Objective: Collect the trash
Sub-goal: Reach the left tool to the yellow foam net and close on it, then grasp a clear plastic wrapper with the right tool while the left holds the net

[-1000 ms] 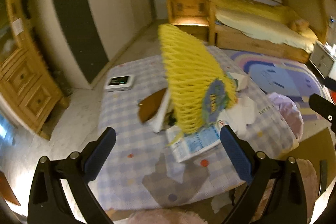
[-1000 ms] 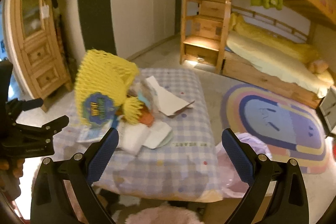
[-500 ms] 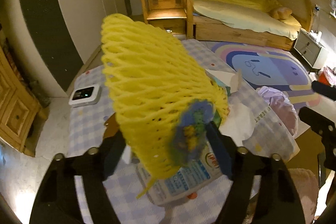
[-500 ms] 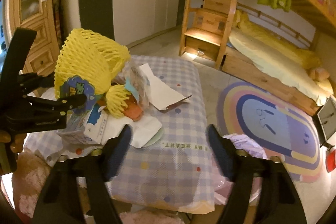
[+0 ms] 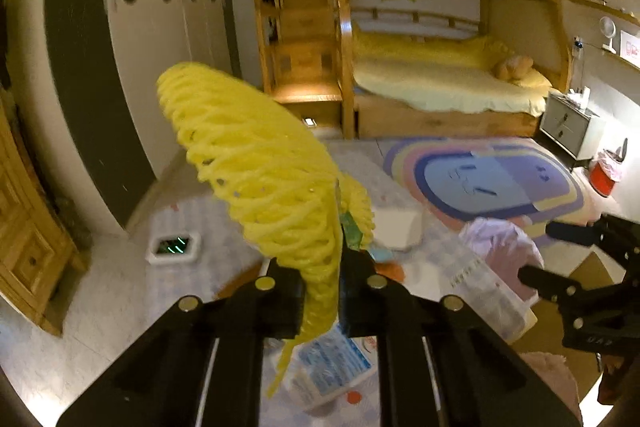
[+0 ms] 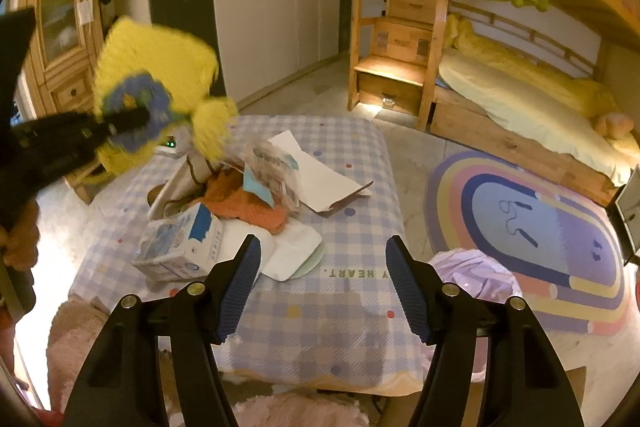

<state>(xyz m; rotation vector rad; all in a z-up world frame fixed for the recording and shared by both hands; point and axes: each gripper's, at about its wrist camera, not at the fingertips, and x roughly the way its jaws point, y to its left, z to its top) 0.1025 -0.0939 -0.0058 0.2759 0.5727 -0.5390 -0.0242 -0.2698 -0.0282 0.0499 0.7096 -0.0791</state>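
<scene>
1. The table (image 6: 328, 327), under a checked cloth, carries a heap of trash: a white paper sheet (image 6: 320, 179), an orange cloth (image 6: 244, 207), a blue-and-white carton (image 6: 180, 243) and clear printed wrappers (image 6: 276, 171). Most of the collecting looks undone.
2. A pale plastic bag (image 6: 476, 275) sits just beside the table's right edge, probably where the trash goes; nothing from the heap visibly lies in it yet.
3. The yellow foam net (image 5: 264, 187), the first piece taken, is in the air above the heap's left side, tilted, with its blue label (image 6: 136, 107) facing the right camera.
4. The left gripper (image 5: 324, 291) is closing; its jaws are clamped on the net's lower edge. A second ago they stood wide apart with the net resting on the heap; now the net is lifted clear.
5. The right gripper (image 6: 324, 287) hangs over the near cloth, jaws apart and narrowing from their earlier full spread, nothing between them.
</scene>
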